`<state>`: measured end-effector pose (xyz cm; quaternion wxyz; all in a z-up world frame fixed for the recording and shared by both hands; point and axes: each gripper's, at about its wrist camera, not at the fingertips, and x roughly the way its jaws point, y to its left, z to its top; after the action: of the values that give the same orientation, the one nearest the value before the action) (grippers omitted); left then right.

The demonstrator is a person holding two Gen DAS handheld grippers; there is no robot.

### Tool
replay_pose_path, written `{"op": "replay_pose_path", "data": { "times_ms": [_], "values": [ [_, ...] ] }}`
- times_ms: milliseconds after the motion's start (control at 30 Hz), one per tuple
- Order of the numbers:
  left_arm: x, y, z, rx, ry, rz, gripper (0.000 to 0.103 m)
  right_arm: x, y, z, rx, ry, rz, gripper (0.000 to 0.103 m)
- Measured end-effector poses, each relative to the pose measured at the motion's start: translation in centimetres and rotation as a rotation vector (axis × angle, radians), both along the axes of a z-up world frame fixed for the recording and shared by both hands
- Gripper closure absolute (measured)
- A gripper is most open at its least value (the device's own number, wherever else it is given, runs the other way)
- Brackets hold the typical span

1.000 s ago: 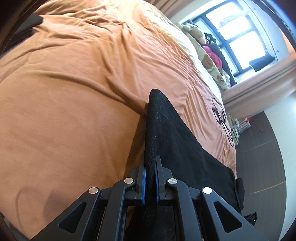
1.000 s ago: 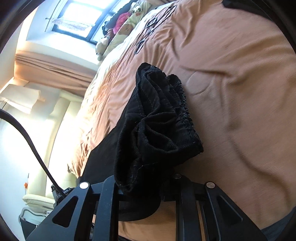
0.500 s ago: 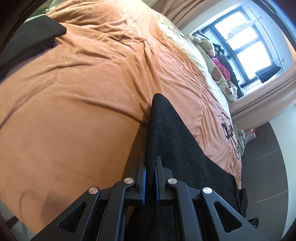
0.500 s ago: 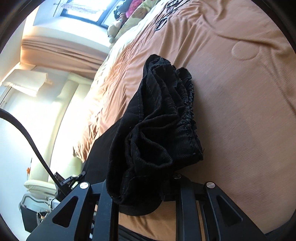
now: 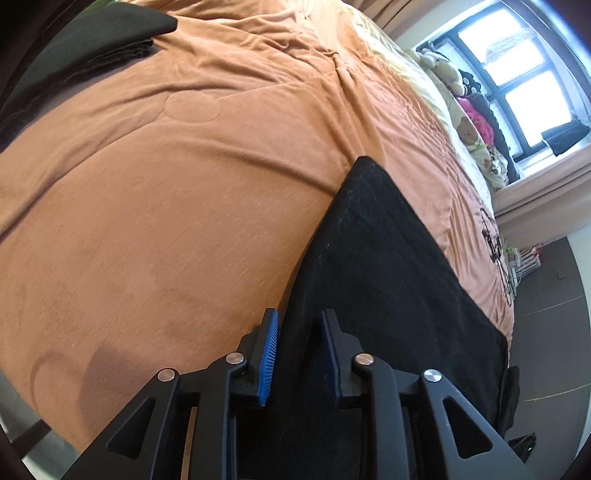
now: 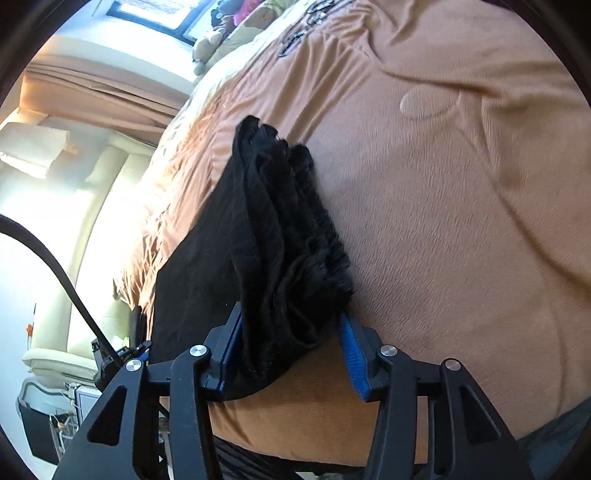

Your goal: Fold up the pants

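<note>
Sprawling across the orange bedspread [image 5: 177,192], black pants [image 5: 380,280] lay flattened, likely set down for a fold. Bunched near the bedspread's lower edge, waistband [image 6: 295,243] sagged between right gripper [image 6: 291,347], jaws opening, letting go. Left gripper [image 5: 299,350] opening too, pant edge loose between pads.

No legible text, label, brand or number in either view. Black line print on the orange bedspread [image 5: 495,243], near its far edge, too distorted to read as letters; same print at the top of the right wrist view [image 6: 299,33], also unreadable. Bear motif on the pillow [image 5: 469,133], no words.
</note>
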<state>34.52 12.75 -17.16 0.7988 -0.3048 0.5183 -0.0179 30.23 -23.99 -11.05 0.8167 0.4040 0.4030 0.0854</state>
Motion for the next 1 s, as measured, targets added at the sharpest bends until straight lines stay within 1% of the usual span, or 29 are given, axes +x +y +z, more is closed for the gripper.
{"op": "replay_pose_path", "data": {
  "times_ms": [100,167,200,267,367,400,433,467,633,700,867,1000],
  "values": [
    [-0.9,0.3,-0.1,-0.015,0.001,-0.002,0.072,0.7,-1.5,0.4,-0.049,0.002,0.011,0.057],
    [-1.5,0.5,-0.2,-0.014,0.007,0.005,0.058,1.1,-2.5,0.9,-0.064,-0.017,0.003,0.057],
    [-1.8,0.6,-0.2,-0.014,0.005,0.006,0.057,1.2,-2.9,1.2,-0.069,-0.025,0.002,0.057],
    [-2.5,0.6,-0.3,-0.02,0.005,-0.002,0.057,2.0,-3.6,1.7,-0.076,-0.048,0.018,0.057],
    [-3.3,0.6,-0.7,-0.032,0.014,-0.009,0.056,3.8,-3.9,2.1,-0.108,-0.048,0.062,0.056],
    [-3.6,0.7,-0.9,-0.039,0.014,-0.008,0.056,4.1,-3.5,2.2,-0.113,-0.052,0.077,0.053],
    [-3.8,0.7,-1.0,-0.049,0.014,-0.005,0.056,4.9,-3.5,2.4,-0.121,-0.059,0.095,0.047],
    [-4.1,0.8,-1.1,-0.06,0.013,-0.002,0.056,5.4,-3.2,2.5,-0.129,-0.06,0.102,0.045],
    [-5.4,1.0,-1.1,-0.104,0.005,0.025,0.056,9.8,-2.2,3.4,-0.195,-0.054,0.181,0.045],
    [-5.9,1.1,-1.1,-0.117,0.003,0.037,0.056,10.8,-0.4,3.9,-0.229,-0.049,0.205,0.045],
    [-6.6,1.7,-1.5,-0.166,-0.01,0.071,0.057,14.5,2.0,4.7,-0.304,-0.02,0.259,0.045],
    [-6.7,1.5,-1.8,-0.166,-0.009,0.083,0.057,17.1,3.3,5.2,-0.345,-0.01,0.275,0.045]
  ]
}}
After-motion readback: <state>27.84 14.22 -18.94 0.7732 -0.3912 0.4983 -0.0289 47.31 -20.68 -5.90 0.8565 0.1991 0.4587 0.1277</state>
